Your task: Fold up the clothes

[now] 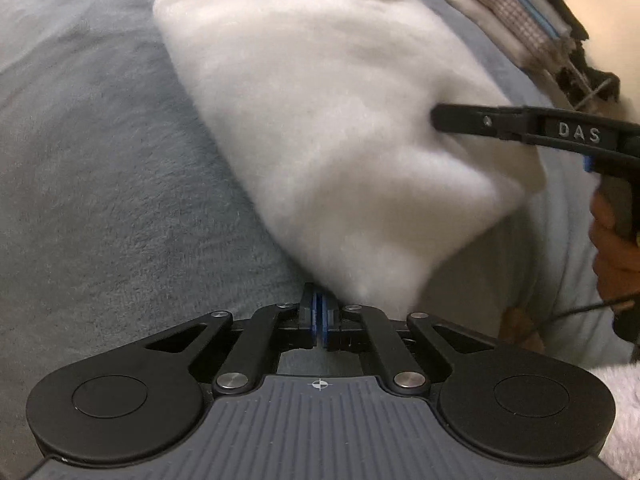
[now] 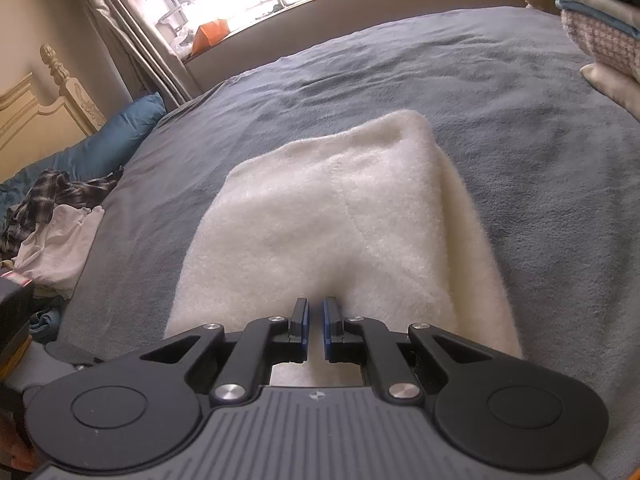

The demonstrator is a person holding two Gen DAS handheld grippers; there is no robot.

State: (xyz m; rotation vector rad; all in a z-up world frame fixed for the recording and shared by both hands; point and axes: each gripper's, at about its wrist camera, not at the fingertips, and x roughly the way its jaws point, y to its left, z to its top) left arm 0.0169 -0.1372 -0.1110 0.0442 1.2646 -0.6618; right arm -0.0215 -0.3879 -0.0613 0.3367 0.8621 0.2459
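A white fluffy garment [image 1: 320, 120] [image 2: 340, 220] lies folded on the grey-blue blanket [image 1: 100, 160] [image 2: 520, 120] of a bed. My left gripper [image 1: 319, 304] is shut, pads together, at the garment's near tapering corner. The cloth touches the tips, but none shows between the pads. My right gripper [image 2: 316, 312] is shut on a pinch of the garment's near edge, and the cloth puckers around its tips. In the left wrist view the right gripper [image 1: 434, 118] reaches in from the right, held by a hand [image 1: 612, 248].
A stack of folded clothes [image 1: 512, 12] [image 2: 600, 40] sits at the bed's far right. Loose plaid and white clothes [image 2: 52, 232] are heaped at the left edge, beside a blue pillow [image 2: 112, 140] and a cream headboard [image 2: 24, 112]. Bare blanket stretches beyond the garment toward the window.
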